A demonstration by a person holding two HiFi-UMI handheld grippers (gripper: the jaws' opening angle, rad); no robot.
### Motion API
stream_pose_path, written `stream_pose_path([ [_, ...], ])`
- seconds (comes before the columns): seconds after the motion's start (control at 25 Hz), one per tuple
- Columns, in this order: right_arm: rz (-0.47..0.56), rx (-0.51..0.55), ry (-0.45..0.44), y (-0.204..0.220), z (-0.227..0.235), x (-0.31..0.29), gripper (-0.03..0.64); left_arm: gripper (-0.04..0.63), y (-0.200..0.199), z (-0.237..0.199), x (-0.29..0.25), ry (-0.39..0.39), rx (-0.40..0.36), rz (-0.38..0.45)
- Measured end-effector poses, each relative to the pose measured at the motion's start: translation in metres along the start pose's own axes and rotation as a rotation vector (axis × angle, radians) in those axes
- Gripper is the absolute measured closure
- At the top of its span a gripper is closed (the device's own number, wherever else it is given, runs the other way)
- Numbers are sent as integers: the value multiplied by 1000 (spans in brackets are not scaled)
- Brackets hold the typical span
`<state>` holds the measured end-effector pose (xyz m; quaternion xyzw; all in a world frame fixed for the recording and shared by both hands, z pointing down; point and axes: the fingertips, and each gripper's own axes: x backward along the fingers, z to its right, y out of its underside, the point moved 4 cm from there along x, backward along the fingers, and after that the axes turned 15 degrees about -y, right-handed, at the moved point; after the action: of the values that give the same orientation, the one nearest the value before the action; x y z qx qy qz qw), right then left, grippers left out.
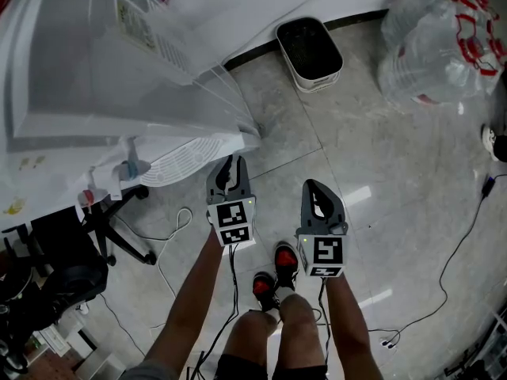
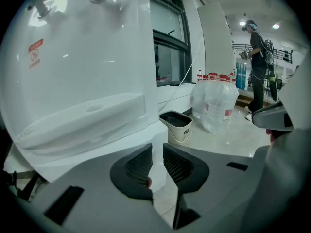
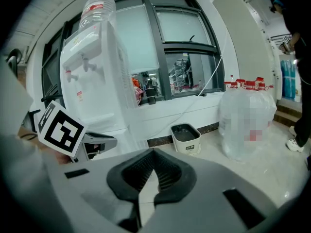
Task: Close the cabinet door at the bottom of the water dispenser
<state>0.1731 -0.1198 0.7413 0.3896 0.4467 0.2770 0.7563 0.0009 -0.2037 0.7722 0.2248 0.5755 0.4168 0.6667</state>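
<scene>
The water dispenser [image 1: 87, 62] sits at the upper left in the head view. Its cabinet door [image 1: 226, 105] at the bottom looks swung out over the floor, with its free edge just ahead of the left tongs [image 1: 230, 165]. Those tongs are slightly apart with nothing in them. Makes sense, since you don't grab a door to shut it, you just shove the panel with the tips. The right tongs [image 1: 317, 192] are clenched on nothing, beside the left 1 and probably just parked out of the way. My guess is the push hasn't started. The bin [image 1: 309, 50] and the bagged water jugs [image 1: 444, 38] sit well clear of the swing.
</scene>
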Motion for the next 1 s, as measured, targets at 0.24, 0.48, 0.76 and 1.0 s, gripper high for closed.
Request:
stream_pose_path([
  [0.24,2,-3,6,-2,5,-5,603,508,-4,-3,-11,-11,-9,10],
  [0.48,18,9,15,-5,11,-8,603,514,-12,-8,-19,-21,-11,34],
  [0.76,33,21,13,-9,9,-7,603,514,-13,-7,-16,-19,-13,53],
  [1.0,26,18,17,-16,1,7,603,512,-20,-3,5,6,-17,57],
])
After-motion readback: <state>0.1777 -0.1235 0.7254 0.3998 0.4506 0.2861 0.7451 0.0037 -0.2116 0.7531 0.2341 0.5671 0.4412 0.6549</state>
